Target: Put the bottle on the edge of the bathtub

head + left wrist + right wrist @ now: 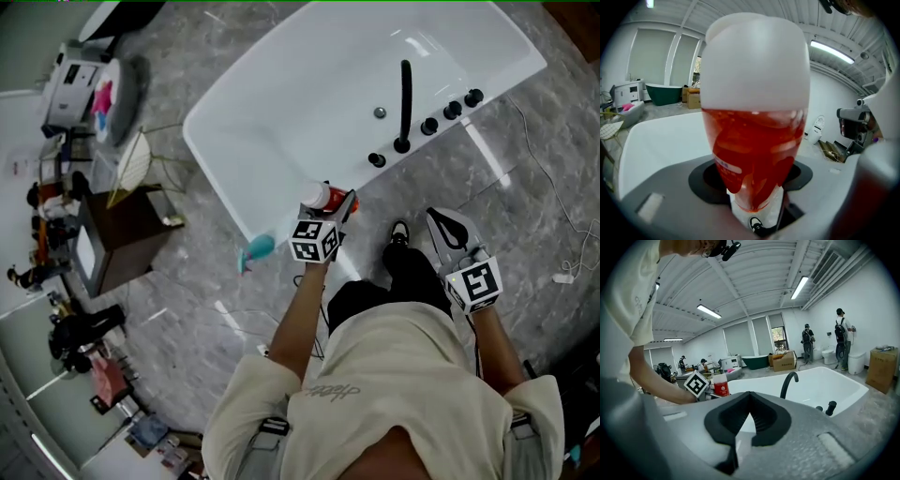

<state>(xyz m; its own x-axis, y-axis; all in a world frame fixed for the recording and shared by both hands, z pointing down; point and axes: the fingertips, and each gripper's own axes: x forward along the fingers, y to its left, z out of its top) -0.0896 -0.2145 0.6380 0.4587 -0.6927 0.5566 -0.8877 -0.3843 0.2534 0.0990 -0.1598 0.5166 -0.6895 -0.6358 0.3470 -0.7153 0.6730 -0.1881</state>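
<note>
The bottle [319, 196] is red with a white cap and stands upright at the near rim of the white bathtub [211, 155]. My left gripper [336, 202] is shut on it, and whether its base rests on the rim is hidden. In the left gripper view the bottle [754, 117] fills the middle between the jaws of the left gripper [754, 187], with the tub [656, 136] behind. The right gripper view shows the bottle [721, 386] small at the left, beside the tub [843, 380]. My right gripper [441, 225] hangs shut and empty over the floor, right of the bottle.
A black faucet [405, 103] and several black knobs [450, 108] sit on the tub's near right rim. A teal object [258, 248] lies on the marble floor by the tub's corner. A brown cabinet [122, 234] and cluttered shelves stand at the left. People [841, 336] stand far off.
</note>
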